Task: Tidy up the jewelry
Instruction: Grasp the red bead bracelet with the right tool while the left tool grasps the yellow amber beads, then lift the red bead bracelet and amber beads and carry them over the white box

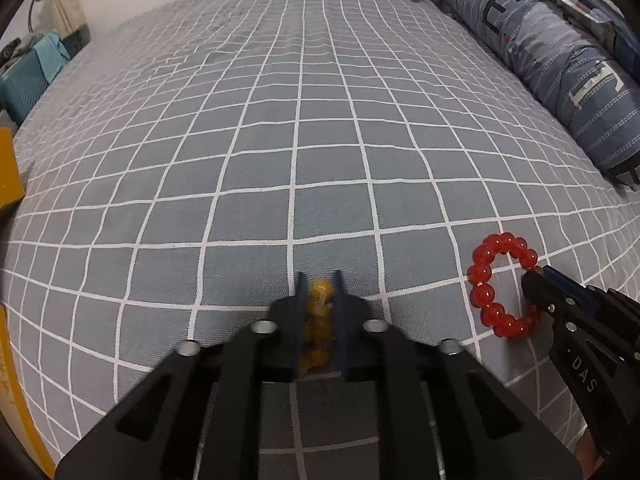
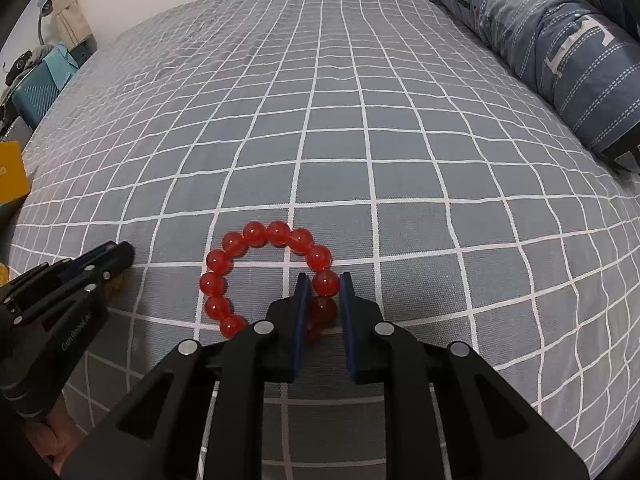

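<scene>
Both grippers are down on the bed, each pinching a bracelet.

Left gripper: fingers nearly together, clamped on the yellow bead bracelet. One amber bead pokes out at the tips, the rest of the strand is squashed between the pads and mostly hidden. The grip looks firm. In the right wrist view this gripper sits at about 9 o'clock of the red ring, with a sliver of amber showing under it.

Right gripper: fingers narrowed around one bead at roughly 4 o'clock of the red bead bracelet. The pads look to be touching that bead, with a second bead below it in the gap. The rest of the ring lies flat on the checked sheet, open toward 10 o'clock.

Advice for the step: lift both straight up, slowly. Round glossy beads can squirt out of flat pads, so hold the squeeze and don't twist. The red ring will swing from a single bead, so watch for slip and for the elastic stretching. Keep the two hands apart so the strands don't tangle.

Farther out: folded blue quilt at 2 o'clock, yellow box off the bed edge at 9 o'clock. No jewelry container in sight, so I cannot tell the drop spot.
</scene>
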`<act>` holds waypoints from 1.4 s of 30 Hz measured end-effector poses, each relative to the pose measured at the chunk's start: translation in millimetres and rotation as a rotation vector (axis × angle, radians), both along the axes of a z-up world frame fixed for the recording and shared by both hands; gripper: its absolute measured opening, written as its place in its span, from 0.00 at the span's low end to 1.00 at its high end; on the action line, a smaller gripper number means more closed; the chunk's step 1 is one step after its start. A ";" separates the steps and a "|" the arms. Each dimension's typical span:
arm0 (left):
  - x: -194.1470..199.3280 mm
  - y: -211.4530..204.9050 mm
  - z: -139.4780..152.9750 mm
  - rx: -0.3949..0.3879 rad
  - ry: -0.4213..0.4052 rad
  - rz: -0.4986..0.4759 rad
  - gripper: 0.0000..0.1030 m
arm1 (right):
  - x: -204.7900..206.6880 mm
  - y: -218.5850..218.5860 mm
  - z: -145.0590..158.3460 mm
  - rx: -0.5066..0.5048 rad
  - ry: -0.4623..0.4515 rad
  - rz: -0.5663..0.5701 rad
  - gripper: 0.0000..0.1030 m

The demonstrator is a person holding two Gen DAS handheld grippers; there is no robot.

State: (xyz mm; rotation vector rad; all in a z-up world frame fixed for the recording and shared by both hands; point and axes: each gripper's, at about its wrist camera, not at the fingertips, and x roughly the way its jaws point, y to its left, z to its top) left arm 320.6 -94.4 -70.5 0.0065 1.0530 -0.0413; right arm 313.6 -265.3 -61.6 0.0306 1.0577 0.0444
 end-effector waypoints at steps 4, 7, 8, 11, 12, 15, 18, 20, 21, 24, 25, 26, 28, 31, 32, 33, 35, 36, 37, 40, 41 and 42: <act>-1.0 -3.0 2.1 0.007 -0.004 -0.006 0.09 | -0.5 -1.0 2.4 0.008 -0.005 -0.007 0.14; -3.9 -3.9 5.4 0.005 -0.007 -0.007 0.09 | -3.5 -0.1 4.8 0.005 -0.014 -0.006 0.13; -5.0 -4.4 7.5 0.005 -0.009 -0.009 0.09 | -4.4 0.3 6.4 0.005 -0.017 -0.006 0.13; -7.5 -4.1 16.2 0.001 -0.020 -0.007 0.09 | -7.4 0.1 14.0 0.015 -0.039 -0.009 0.13; -8.6 -3.0 19.7 0.000 -0.023 -0.006 0.09 | -8.6 0.0 16.9 0.019 -0.048 -0.009 0.13; -11.7 3.4 30.1 -0.010 -0.031 0.002 0.09 | -11.6 -0.6 23.6 0.029 -0.059 -0.010 0.13; -15.5 10.7 40.1 -0.030 -0.035 0.008 0.09 | -15.4 -0.7 30.6 0.036 -0.070 -0.012 0.13; -20.5 14.9 47.0 -0.035 -0.040 0.013 0.09 | -17.9 0.3 34.6 0.039 -0.074 -0.010 0.13; -23.1 15.9 50.4 -0.035 -0.044 0.013 0.09 | -19.4 1.3 35.6 0.038 -0.075 -0.008 0.13; -30.4 17.6 57.3 -0.030 -0.050 0.009 0.09 | -24.0 2.2 40.5 0.034 -0.082 -0.005 0.13; -33.7 17.8 59.6 -0.025 -0.050 0.003 0.09 | -26.0 2.4 42.3 0.034 -0.084 -0.007 0.13; -35.7 18.2 60.7 -0.021 -0.049 0.001 0.09 | -27.3 2.3 43.8 0.033 -0.086 -0.007 0.13; -39.3 20.0 64.5 -0.022 -0.055 -0.003 0.09 | -30.3 2.6 46.4 0.032 -0.088 -0.010 0.13; -43.3 24.7 71.0 -0.022 -0.063 -0.003 0.09 | -33.2 3.6 48.5 0.033 -0.091 -0.013 0.13; -45.0 26.5 73.5 -0.025 -0.065 -0.003 0.09 | -34.0 3.5 49.1 0.032 -0.092 -0.015 0.13; -46.4 28.1 75.6 -0.025 -0.067 -0.003 0.09 | -34.7 3.8 49.6 0.031 -0.093 -0.015 0.13; -50.1 31.3 81.1 -0.023 -0.077 -0.001 0.09 | -34.9 4.3 50.3 0.029 -0.094 -0.014 0.13; -50.9 31.7 82.8 -0.022 -0.080 0.000 0.09 | -35.5 4.7 50.3 0.026 -0.093 -0.014 0.13; -51.8 32.3 85.1 -0.020 -0.084 -0.002 0.09 | -35.9 4.8 50.6 0.024 -0.093 -0.015 0.13; -56.2 34.3 90.6 -0.020 -0.091 -0.005 0.09 | -36.7 4.2 52.2 0.021 -0.095 -0.020 0.13; -58.3 34.2 92.1 -0.019 -0.095 -0.008 0.09 | -37.4 4.4 53.4 0.020 -0.097 -0.022 0.13; -60.0 34.8 93.2 -0.017 -0.096 -0.009 0.09 | -38.0 4.8 54.8 0.019 -0.101 -0.024 0.13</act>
